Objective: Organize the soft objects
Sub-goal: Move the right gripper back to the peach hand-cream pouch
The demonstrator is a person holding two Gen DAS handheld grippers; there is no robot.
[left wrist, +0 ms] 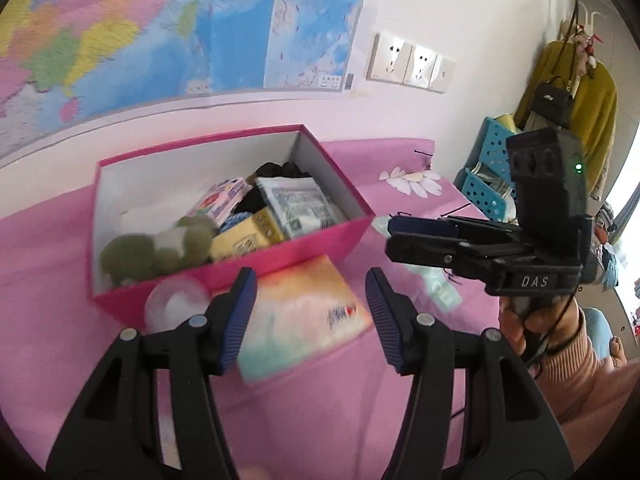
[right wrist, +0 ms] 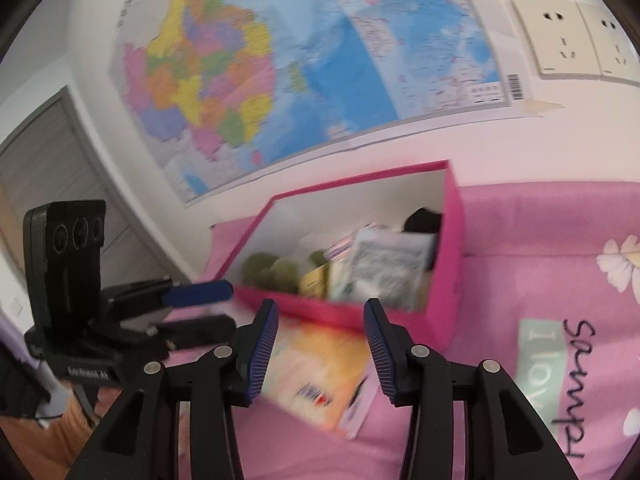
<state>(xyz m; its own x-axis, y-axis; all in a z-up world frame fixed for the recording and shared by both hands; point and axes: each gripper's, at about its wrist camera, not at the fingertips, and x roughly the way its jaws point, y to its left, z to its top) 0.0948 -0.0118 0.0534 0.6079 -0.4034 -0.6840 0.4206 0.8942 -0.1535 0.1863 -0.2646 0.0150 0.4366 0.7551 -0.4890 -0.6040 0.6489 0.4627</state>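
Observation:
A pink cardboard box (left wrist: 280, 258) (right wrist: 453, 240) stands open on the pink bed. It holds green plush balls (left wrist: 160, 250), a yellow pack (left wrist: 248, 236), printed white packs (left wrist: 300, 204) and black fabric (left wrist: 280, 170). An orange, white and teal tissue pack (left wrist: 304, 312) (right wrist: 320, 372) lies flat on the sheet in front of the box. My left gripper (left wrist: 310, 296) (right wrist: 218, 312) is open just above the pack, with nothing between its pads. My right gripper (right wrist: 322, 320) (left wrist: 394, 236) is open too, empty, to the right of the box's front corner.
A clear round object (left wrist: 176, 304) lies against the box front, left of the tissue pack. Blue perforated baskets (left wrist: 488, 176) and a hanging yellow coat (left wrist: 576, 112) are at the right. A map (right wrist: 320, 60) and wall sockets (left wrist: 412, 64) are behind the bed. A grey door (right wrist: 52, 168) is at the left.

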